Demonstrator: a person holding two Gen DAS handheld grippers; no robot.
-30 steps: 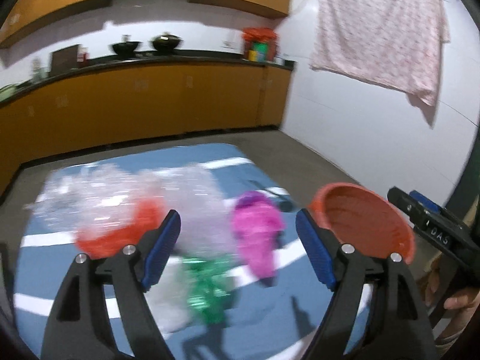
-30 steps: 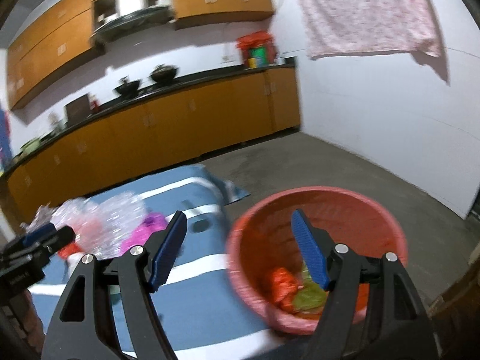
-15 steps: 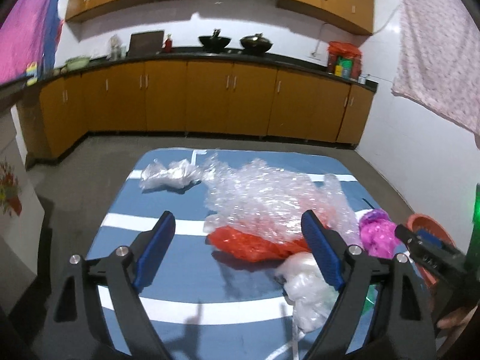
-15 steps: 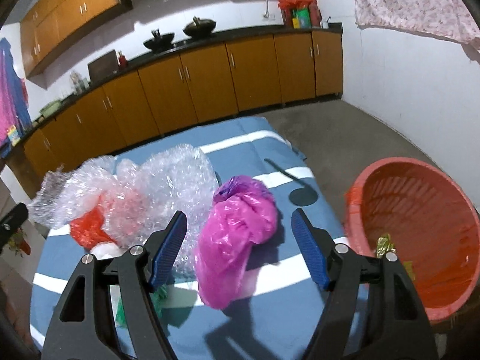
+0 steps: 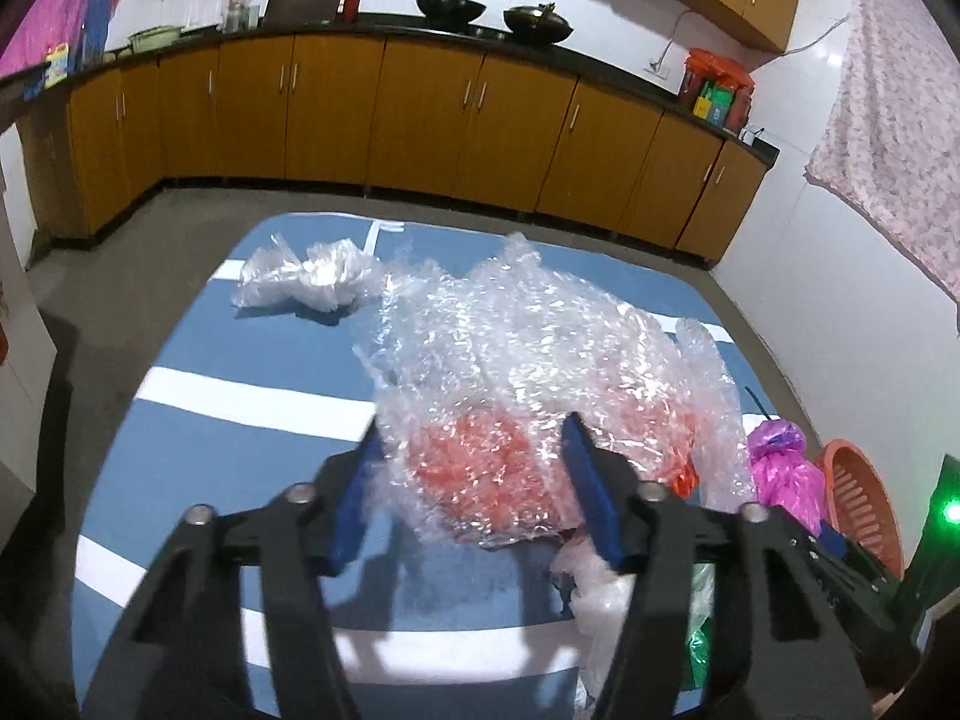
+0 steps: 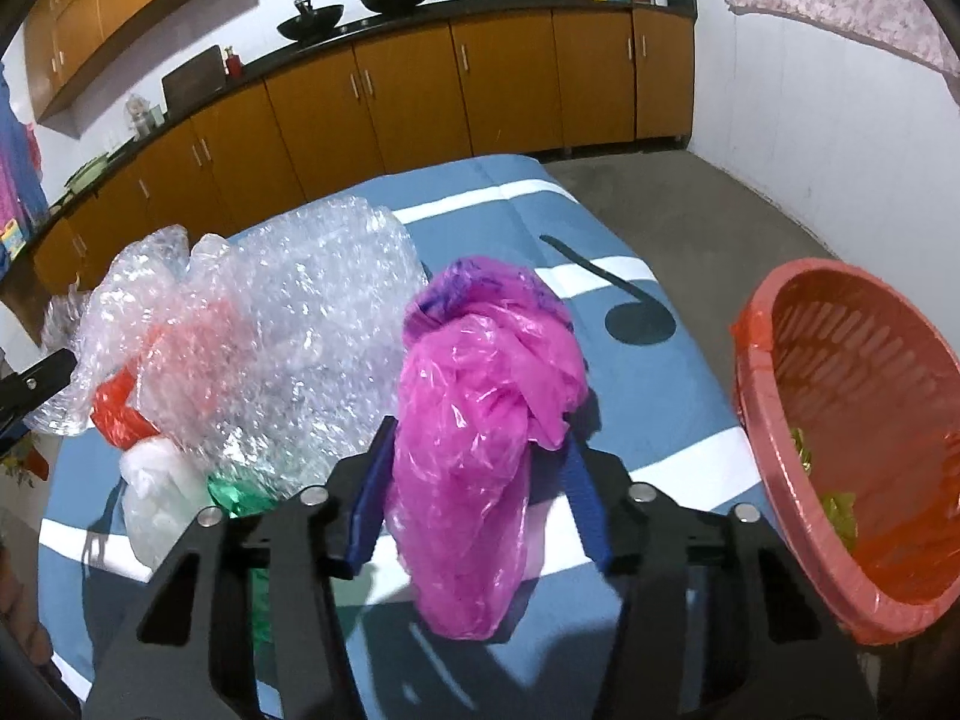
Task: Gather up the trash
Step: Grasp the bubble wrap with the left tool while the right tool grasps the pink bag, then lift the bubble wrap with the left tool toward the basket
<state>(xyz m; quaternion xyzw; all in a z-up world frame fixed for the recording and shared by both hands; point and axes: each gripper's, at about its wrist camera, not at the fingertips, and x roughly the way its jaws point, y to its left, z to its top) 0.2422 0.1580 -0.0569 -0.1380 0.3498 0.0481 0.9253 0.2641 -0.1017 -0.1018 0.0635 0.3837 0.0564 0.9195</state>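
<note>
**Both grippers straddle plastic trash on the striped mat**

On the kitchen floor lies a blue mat (image 5: 198,360) with white stripes, the largest thing in view, and it carries all the loose trash. Along the walls behind it run orange-brown cabinets (image 5: 420,114) under a dark counter.

Across the middle of the mat spreads a big crumpled sheet of bubble wrap (image 5: 522,360), with a red plastic bag (image 6: 114,414) showing through and poking out beneath it. Off the mat's right edge stands a red basket (image 6: 840,420), tilted toward the right wrist camera, with a few yellow-green scraps inside.

Just right of the bubble wrap sits a bunched pink plastic bag (image 6: 480,420), its top knotted in purple. Near the mat's far left corner, well apart from the pile, lies a clear plastic bag (image 5: 312,273). At the near side of the pile are a white plastic bag (image 6: 159,498) and, touching it, a scrap of green plastic (image 6: 237,492).

The left gripper (image 5: 471,498) has its jaws wide apart, one blue pad on each side of the bubble wrap's near edge; whether the pads press the wrap cannot be told. The right gripper (image 6: 480,504) is likewise spread wide, its blue pads flanking the lower part of the pink plastic bag, and contact there cannot be told either.
</note>
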